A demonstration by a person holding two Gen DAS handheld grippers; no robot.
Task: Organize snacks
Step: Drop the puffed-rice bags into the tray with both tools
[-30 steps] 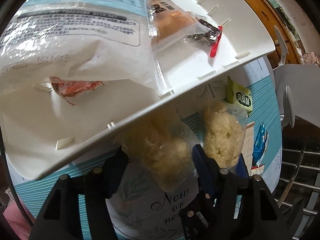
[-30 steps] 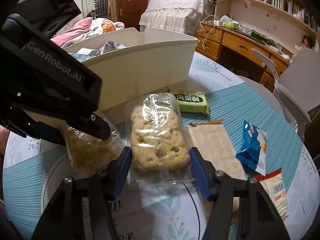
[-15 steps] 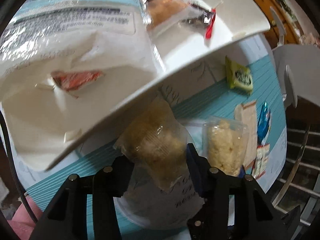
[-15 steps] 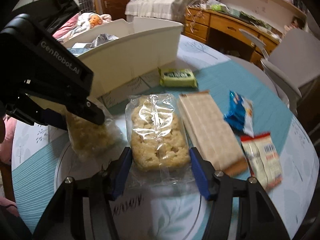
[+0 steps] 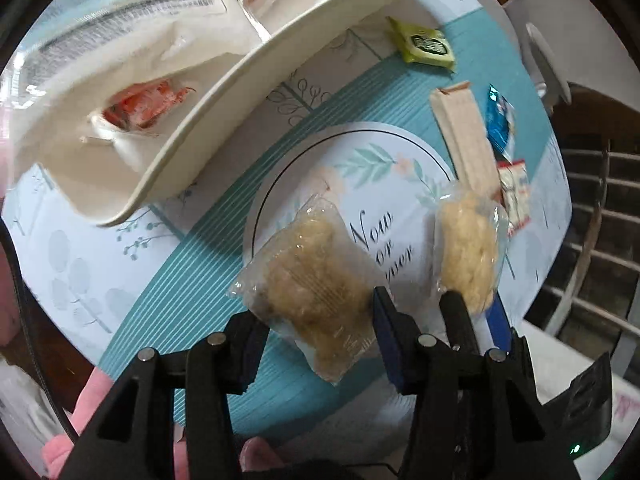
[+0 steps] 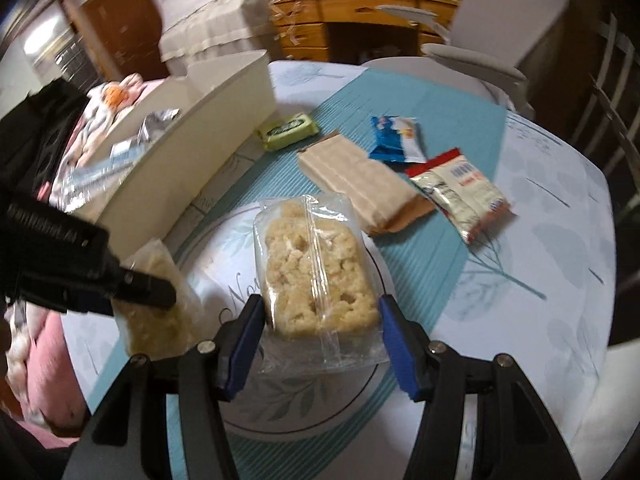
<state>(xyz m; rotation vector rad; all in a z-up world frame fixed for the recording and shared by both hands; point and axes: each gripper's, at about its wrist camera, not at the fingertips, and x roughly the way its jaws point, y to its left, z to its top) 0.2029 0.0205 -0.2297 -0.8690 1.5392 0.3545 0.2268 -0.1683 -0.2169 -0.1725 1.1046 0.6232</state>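
- Left gripper (image 5: 316,330): jaws had drawn in over the last second and come to rest pinching a clear-wrapped rice-crisp cake (image 5: 316,280); where a second ago that packet lay on the table against the bin wall, it now hung clear of the cloth in the grip.
- Right gripper (image 6: 322,330): blue pads (image 6: 244,338) clamped at half width on both sides of a second rice-crisp cake (image 6: 320,272), as they were a second ago; this packet too had come up off the plate print (image 6: 256,408).
- Meaning, as judged: both picks looked complete, and the carry to the bin remained.
- Cream bin (image 5: 224,92): at 11 o'clock in the left view, already holding a large white bag (image 5: 120,32) and a red sachet (image 5: 148,104).
- Held cakes: pale yellow, lumpy, sealed in crinkled transparent film with loose flaps; likely light and crushable.
- Left on the table, 12 to 2 o'clock in the right view: green packet (image 6: 288,130), tan wafer pack (image 6: 360,180), blue packet (image 6: 396,138), red-and-white packet (image 6: 460,192).
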